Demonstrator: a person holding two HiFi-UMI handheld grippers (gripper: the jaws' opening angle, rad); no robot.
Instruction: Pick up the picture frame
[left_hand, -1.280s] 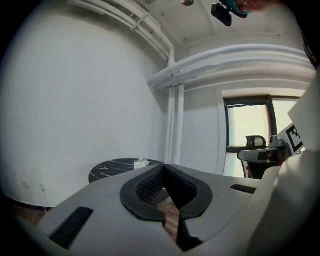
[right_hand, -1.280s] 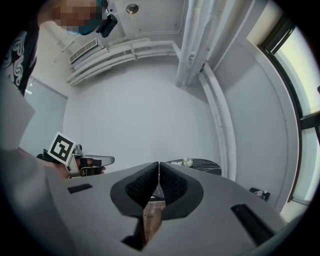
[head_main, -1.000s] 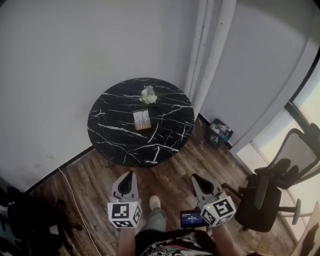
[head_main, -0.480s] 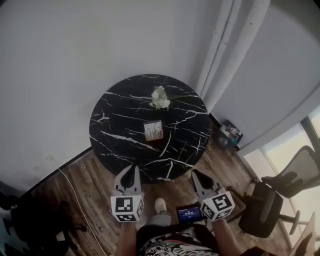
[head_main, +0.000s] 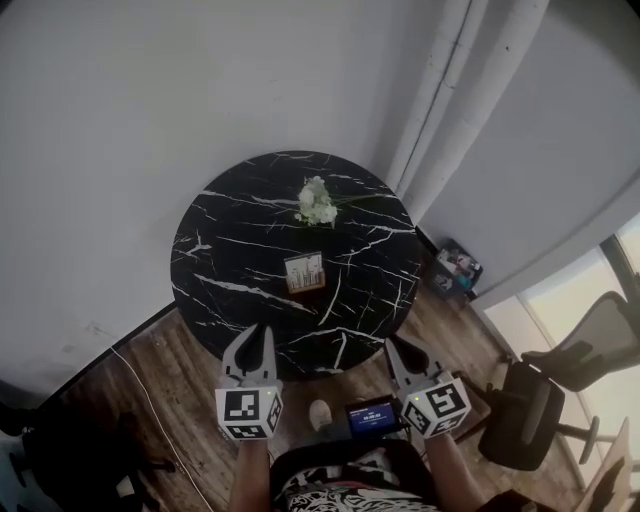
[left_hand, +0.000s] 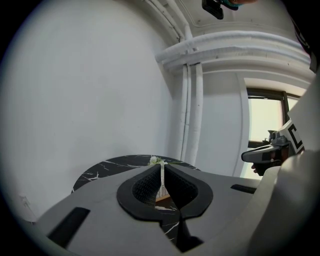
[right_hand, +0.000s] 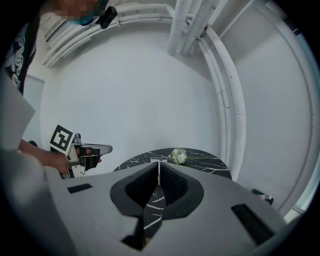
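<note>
The small wooden picture frame (head_main: 304, 271) stands upright near the middle of the round black marble table (head_main: 230, 290), with a white flower bunch (head_main: 317, 203) behind it. My left gripper (head_main: 256, 335) is shut and empty, its tip at the table's near edge. My right gripper (head_main: 396, 350) is also shut and empty, just short of that edge. In the left gripper view the frame (left_hand: 160, 196) shows past the closed left gripper (left_hand: 162, 165). In the right gripper view the frame (right_hand: 163, 160) sits right behind the closed right gripper (right_hand: 159, 165).
White pipes (head_main: 450, 100) run up the wall corner behind the table. A small box of items (head_main: 455, 268) lies on the wood floor at the right, with a black office chair (head_main: 560, 380) beyond. A cable (head_main: 150, 400) trails across the floor at the left. A lit screen (head_main: 372, 416) hangs at the person's waist.
Both grippers and the person have moved forward to the table's near edge, so the table and frame sit closer. Both pairs of jaws stayed shut.
</note>
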